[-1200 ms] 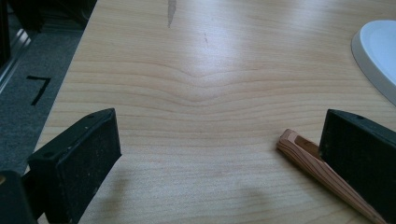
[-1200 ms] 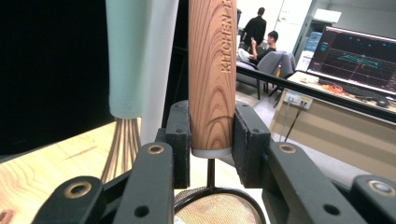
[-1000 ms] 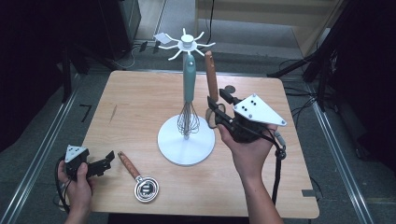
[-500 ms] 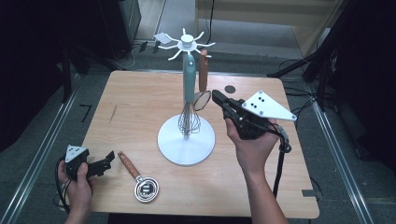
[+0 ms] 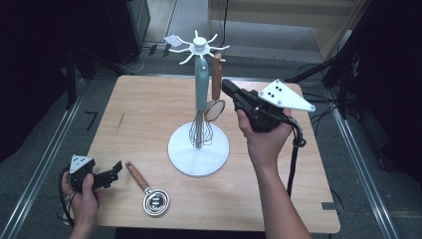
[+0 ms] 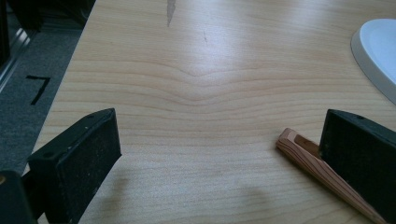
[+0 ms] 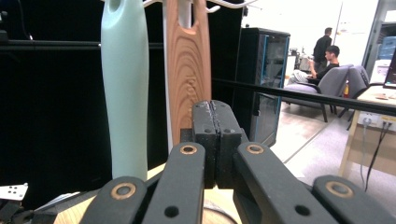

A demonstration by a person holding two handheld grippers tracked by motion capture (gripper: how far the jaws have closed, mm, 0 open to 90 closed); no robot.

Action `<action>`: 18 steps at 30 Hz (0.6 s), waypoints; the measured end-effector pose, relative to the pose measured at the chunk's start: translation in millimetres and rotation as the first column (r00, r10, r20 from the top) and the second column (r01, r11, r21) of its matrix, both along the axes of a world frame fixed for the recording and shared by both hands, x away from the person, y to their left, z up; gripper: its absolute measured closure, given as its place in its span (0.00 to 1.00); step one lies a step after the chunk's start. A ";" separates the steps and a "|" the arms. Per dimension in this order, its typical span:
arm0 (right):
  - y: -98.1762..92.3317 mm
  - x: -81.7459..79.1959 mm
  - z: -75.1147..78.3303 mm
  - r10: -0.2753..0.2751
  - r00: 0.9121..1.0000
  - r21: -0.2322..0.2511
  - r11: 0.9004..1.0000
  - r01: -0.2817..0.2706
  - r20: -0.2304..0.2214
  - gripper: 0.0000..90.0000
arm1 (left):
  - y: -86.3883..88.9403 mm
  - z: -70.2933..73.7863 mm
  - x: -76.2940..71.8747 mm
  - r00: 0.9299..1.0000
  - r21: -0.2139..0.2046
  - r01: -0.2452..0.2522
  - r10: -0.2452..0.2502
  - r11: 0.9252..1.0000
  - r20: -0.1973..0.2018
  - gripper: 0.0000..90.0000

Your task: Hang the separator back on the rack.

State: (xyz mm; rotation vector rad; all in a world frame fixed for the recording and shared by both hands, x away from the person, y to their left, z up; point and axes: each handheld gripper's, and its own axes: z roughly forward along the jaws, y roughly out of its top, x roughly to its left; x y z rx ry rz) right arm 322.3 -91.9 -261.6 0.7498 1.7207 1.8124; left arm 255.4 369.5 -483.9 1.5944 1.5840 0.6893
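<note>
Since a second ago the right tool has let go of the wooden-handled strainer and drawn a little away from it, its jaws now pressed flat together on nothing, as the right gripper view shows. That strainer hangs from a hook of the white rack, just beside the mint-handled whisk. So the hanging step looks done for this utensil.

Next, I judge, comes the second wooden-handled strainer lying on the tabletop near its front edge. The left tool rests there with jaws wide apart, one pad touching or nearly touching the handle's end; it would need to straddle the handle and close.

From the left gripper view that handle is partly behind the jaw, and its bowl is cut off. Which hook carries the hung strainer is hard to make out.
</note>
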 end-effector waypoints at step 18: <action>6.8 1.9 8.0 0.066 0.997 0.028 0.997 -0.067 0.033 1.00 | -0.1 0.1 0.1 1.000 0.003 0.001 -0.001 1.000 -0.002 0.00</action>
